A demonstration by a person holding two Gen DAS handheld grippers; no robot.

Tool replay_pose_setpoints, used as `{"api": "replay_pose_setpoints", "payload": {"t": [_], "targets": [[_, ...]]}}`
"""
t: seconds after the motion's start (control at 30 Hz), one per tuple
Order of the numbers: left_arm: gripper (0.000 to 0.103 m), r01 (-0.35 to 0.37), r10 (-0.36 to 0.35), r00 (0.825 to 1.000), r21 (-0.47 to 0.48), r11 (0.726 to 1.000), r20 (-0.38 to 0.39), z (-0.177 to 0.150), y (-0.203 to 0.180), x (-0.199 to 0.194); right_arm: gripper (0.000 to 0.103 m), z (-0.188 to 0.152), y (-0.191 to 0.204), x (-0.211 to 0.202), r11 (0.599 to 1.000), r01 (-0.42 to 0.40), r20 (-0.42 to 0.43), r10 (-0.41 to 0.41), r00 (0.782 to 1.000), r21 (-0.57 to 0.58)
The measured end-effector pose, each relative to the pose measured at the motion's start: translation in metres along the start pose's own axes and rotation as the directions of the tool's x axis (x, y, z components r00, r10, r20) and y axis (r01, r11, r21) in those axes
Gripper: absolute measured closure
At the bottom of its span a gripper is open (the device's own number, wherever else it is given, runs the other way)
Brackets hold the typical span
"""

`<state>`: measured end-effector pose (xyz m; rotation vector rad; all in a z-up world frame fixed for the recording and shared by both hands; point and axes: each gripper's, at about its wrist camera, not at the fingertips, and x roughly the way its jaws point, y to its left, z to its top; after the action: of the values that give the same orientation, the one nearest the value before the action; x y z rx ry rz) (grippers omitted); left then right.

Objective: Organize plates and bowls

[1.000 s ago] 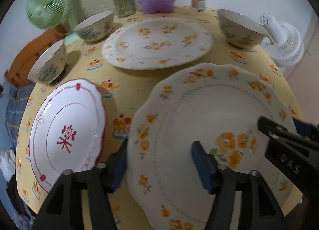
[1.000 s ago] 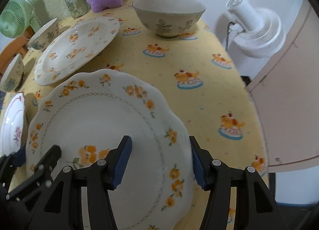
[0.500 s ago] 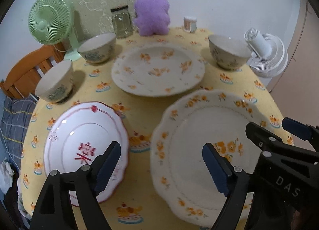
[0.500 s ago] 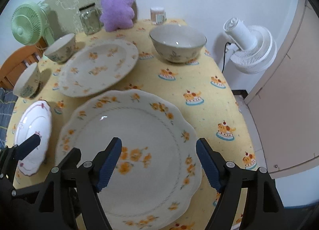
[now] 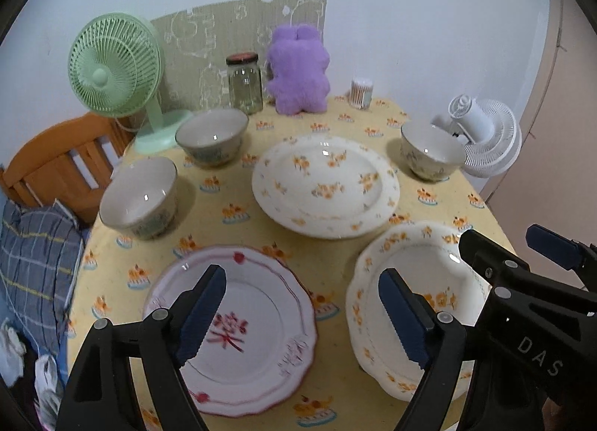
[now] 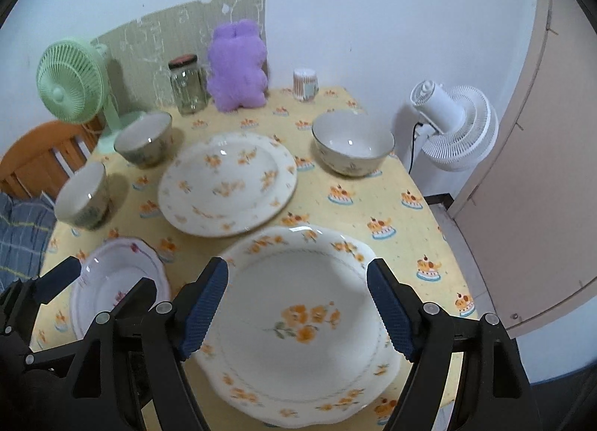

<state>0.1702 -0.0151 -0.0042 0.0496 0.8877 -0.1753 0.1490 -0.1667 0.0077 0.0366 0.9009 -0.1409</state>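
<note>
**Both hand-held grippers wide open over the plates**

My left hand-held gripper (image 5: 298, 315) has just been opening; its blue ribbed pads stand wide apart with nothing pressed between them. Under it lies the white scalloped plate with a red rim and a red character at its centre (image 5: 238, 334), flat on the bench (image 5: 209, 207), which wears a yellow cloth printed with little cakes. My right hand-held gripper (image 6: 296, 308) has likewise just been opening and holds nothing; below it sits the white scalloped plate with orange flowers (image 6: 302, 319), near the bench's front edge. From the left camera the right tool's black body shows the white letters "DAS".

Beyond these, a round white deep plate with orange flowers (image 5: 324, 184) lies mid-bench. Two floral ceramic bowls (image 5: 140, 197) (image 5: 212, 141) stand upright to its left, a third (image 5: 433, 151) to its right. At the back stand a clear glass jar with a red-topped lid (image 5: 244, 84), a purple plush toy (image 5: 298, 71), a small tub of cotton swabs (image 5: 362, 93) and a green desk fan (image 5: 115, 69). A white fan (image 5: 485, 136) stands off the bench's right side.
</note>
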Motion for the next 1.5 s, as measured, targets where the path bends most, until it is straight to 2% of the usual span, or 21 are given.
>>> {"api": "replay_pose_setpoints", "payload": {"t": [0.13, 0.33, 0.8, 1.33, 1.5], "targets": [[0.018, 0.004, -0.004, 1.0, 0.011, 1.0, 0.006, 0.014, 0.014, 0.0, 0.023, 0.01, 0.011, -0.002, 0.999, -0.016, 0.008, 0.016, 1.0, 0.031], [0.018, -0.018, 0.018, 1.0, 0.021, 1.0, -0.002, 0.037, 0.025, 0.017, 0.023, 0.032, 0.026, 0.012, 0.998, 0.001, -0.003, -0.001, 1.0, 0.062], [0.018, -0.095, 0.095, 0.995, -0.003, 0.995, -0.036, 0.096, 0.028, 0.09, 0.023, 0.098, 0.023, 0.098, 0.995, -0.059, -0.045, 0.062, 0.997, 0.075], [0.019, -0.122, 0.109, 0.976, -0.057, 0.991, -0.188, 0.101, 0.027, 0.189, 0.023, 0.108, 0.015, 0.2, 0.996, -0.014, -0.19, 0.031, 0.981, 0.088], [0.033, -0.099, 0.082, 0.969, -0.065, 0.993, -0.234, 0.098, 0.026, 0.206, 0.023, 0.106, 0.012, 0.219, 0.995, -0.013, -0.233, 0.035, 0.972, 0.095]]}}
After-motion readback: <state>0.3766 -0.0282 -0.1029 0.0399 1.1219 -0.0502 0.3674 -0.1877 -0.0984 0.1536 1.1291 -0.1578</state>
